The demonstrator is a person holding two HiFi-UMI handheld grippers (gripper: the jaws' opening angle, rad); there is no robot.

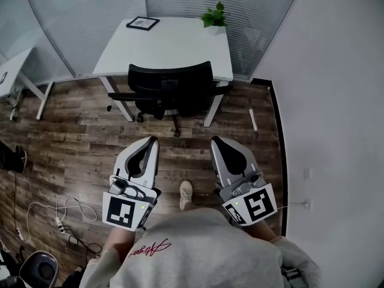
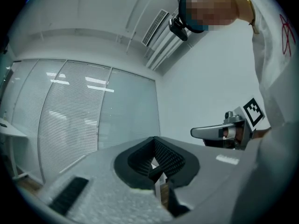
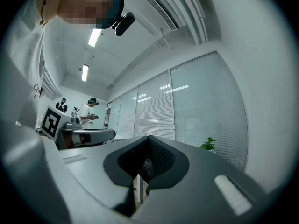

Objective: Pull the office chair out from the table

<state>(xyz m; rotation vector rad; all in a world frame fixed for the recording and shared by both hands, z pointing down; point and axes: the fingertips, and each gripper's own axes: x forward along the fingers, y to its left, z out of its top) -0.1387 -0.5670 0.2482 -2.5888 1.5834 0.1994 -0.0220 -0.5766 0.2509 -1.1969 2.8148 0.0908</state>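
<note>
1. My left gripper (image 1: pixel 151 141) is held in front of my body, jaws pointing ahead toward the office chair (image 1: pixel 171 92). In the left gripper view the jaws are closed together with nothing between them.
2. My right gripper (image 1: pixel 216 141) is level with the left and near it, pointing the same way. In the right gripper view its jaws are likewise closed and empty.
3. The office chair is black. It stands pushed in at the near edge of the white table (image 1: pixel 174 47), backrest facing me, with its seat partly under the tabletop.
4. Both grippers are well apart from the chair. Bare wood floor (image 1: pixel 78 131) lies between the jaw tips and the backrest.
5. A framed picture (image 1: pixel 143 23) lies at the table's far left corner. A small green plant (image 1: pixel 215 17) stands at its far right corner.
6. My shoe (image 1: pixel 186 192) shows on the floor between the two grippers.
7. Loose cables (image 1: pixel 66 212) lie on the floor to my left.
</note>
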